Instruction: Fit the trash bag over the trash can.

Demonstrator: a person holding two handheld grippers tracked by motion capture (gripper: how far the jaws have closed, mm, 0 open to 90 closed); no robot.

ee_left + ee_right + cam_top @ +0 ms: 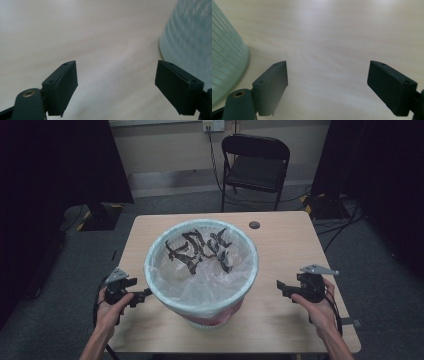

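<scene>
Table (280,320), lined bin (201,296) between grippers

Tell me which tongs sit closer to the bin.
The left tongs: their tips nearly reach the lined bin, while the right tongs stand clearly apart from it across bare table.

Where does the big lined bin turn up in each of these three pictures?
High view: the bin stands mid-table between both grippers.
Left gripper view: its ribbed wall fills the right edge.
Right gripper view: its wall fills the left edge.
Shared landmark: the pale wooden table.
</scene>
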